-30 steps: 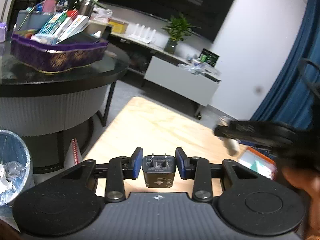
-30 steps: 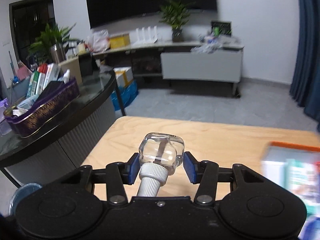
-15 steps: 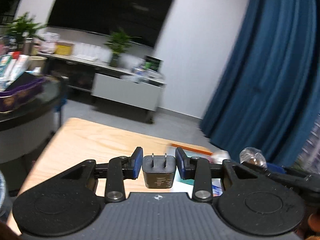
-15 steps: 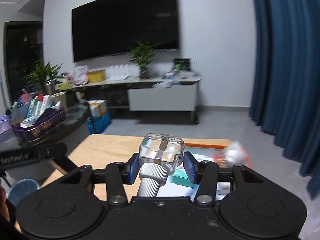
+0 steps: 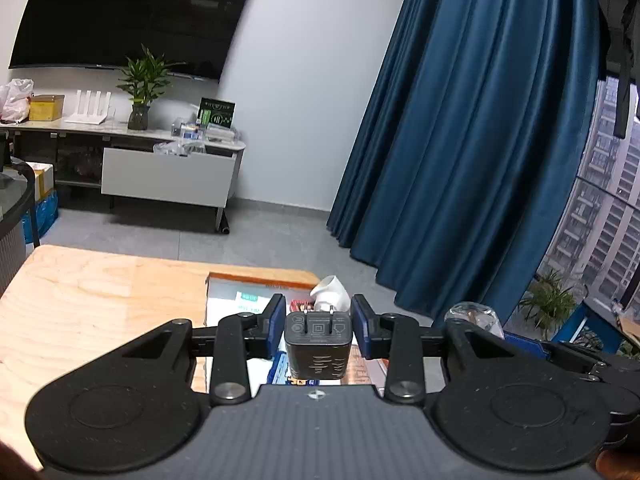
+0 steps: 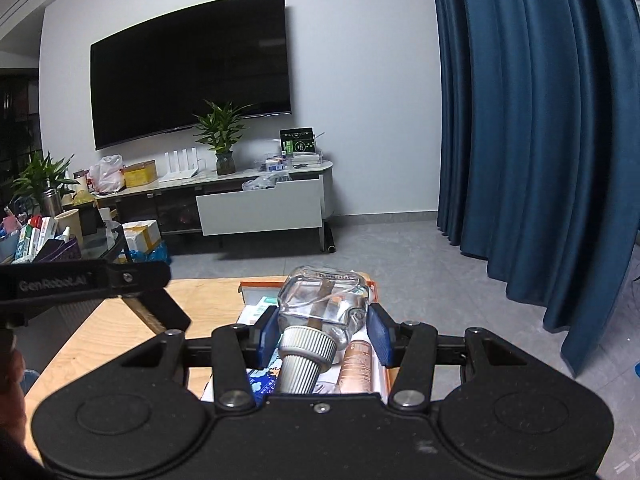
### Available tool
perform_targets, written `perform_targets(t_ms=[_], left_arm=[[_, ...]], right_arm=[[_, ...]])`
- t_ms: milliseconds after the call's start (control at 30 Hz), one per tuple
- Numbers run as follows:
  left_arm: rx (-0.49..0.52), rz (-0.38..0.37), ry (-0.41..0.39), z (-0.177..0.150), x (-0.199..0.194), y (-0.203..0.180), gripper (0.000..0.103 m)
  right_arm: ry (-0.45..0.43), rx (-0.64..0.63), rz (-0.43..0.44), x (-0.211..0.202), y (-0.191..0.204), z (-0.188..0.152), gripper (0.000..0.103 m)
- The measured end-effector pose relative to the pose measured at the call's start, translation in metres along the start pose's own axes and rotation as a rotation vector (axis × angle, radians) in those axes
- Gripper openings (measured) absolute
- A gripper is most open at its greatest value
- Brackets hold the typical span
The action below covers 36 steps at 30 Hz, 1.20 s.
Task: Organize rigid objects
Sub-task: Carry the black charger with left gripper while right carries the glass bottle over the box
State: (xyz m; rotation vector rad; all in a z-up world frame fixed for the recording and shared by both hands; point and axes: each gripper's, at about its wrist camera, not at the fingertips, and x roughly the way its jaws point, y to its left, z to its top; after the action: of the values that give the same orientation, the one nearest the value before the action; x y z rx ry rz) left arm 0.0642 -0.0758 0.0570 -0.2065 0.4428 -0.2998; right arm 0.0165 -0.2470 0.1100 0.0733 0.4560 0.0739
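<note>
My left gripper is shut on a black plug adapter, prongs facing away, held above an orange-rimmed box of packets at the wooden table's right end. A white curved object lies in that box just past the adapter. My right gripper is shut on a clear glass bottle with a ribbed silver cap, over the same box. The bottle's top shows at the right of the left wrist view. The left gripper's body crosses the right wrist view at the left.
The light wooden table stretches left of the box. A peach tube and a blue packet lie in the box. A blue curtain hangs at the right. A TV cabinet stands at the far wall, a dark round table at left.
Both grippers have swung right, away from the round table and across the wooden one, and now hang over the orange-rimmed box. Each keeps its object.
</note>
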Motion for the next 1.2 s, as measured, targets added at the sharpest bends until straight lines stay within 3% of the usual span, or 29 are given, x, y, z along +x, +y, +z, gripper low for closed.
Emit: perform_targets(t_ms=[400, 1200], left_arm=[[-0.004, 0.039, 0.065, -0.008, 0.024, 0.006, 0.036], [0.009, 0.069, 0.183, -0.033, 0.065, 0.015, 0.036]], right_arm=[[0.054, 0.049, 0.03, 0.029, -0.025, 0.0, 0.058], [0.188, 0.034, 0.059, 0.106, -0.021, -0.008, 0.058]])
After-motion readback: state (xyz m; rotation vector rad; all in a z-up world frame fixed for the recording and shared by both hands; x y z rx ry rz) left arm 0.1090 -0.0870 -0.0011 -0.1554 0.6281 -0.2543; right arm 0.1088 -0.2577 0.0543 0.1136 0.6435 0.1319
